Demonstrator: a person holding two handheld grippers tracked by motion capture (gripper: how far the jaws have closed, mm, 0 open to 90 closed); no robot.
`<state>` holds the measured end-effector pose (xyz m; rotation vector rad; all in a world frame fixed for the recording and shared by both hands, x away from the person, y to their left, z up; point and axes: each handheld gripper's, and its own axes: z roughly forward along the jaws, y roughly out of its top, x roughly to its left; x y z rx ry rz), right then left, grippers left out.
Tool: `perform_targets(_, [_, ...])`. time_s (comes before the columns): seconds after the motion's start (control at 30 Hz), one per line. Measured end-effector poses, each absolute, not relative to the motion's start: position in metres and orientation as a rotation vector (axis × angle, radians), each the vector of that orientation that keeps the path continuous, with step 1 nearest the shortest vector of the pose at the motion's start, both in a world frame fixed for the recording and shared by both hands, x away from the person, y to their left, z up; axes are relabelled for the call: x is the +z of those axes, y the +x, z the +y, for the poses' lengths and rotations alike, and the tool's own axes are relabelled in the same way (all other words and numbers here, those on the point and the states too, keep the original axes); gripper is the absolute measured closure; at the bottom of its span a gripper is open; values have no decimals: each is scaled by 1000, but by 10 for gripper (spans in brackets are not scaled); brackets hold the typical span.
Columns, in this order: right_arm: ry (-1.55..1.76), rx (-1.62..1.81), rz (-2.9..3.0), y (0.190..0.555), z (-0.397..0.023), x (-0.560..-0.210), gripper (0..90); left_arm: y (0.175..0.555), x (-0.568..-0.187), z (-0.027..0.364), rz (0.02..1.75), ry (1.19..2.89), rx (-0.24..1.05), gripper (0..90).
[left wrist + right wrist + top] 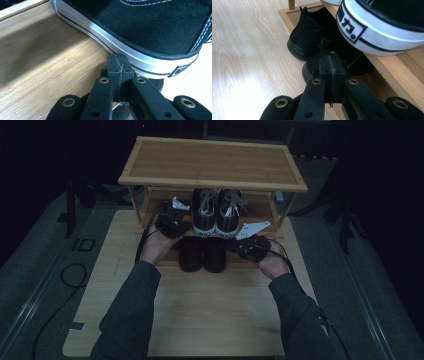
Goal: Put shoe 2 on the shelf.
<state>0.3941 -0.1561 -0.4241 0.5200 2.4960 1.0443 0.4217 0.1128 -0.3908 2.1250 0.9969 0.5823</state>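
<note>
The left gripper [172, 217] stood at the left end of the shoe rack's [212, 182] middle shelf [50, 62], jaws pressed flat together on nothing. In the left gripper view, the closed tips lay against the white sole band of the left sneaker [155, 27], at its heel end.

The right gripper [250, 240] sat at the front right corner of the rack, jaws likewise fully together and empty. In the right gripper view, it pointed toward the pair of black shoes [312, 37] on the bottom shelf, beneath the heel of the right sneaker [382, 27].

The pair of black-and-white sneakers [216, 212] rested side by side at the middle of the middle shelf, heels at its front edge.

Judged step: positioning on both sides of the sneaker pair, either to straighten it or before a pick. For a pick, each gripper would need to open, then close over a heel collar or sidewall. Closed tips could serve only for nudging.
</note>
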Motion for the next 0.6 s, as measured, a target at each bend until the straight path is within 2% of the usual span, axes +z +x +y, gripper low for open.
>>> perform_targets(0.6, [554, 994, 2511, 392, -168, -433, 900, 409, -385, 131, 994, 2100, 618, 894])
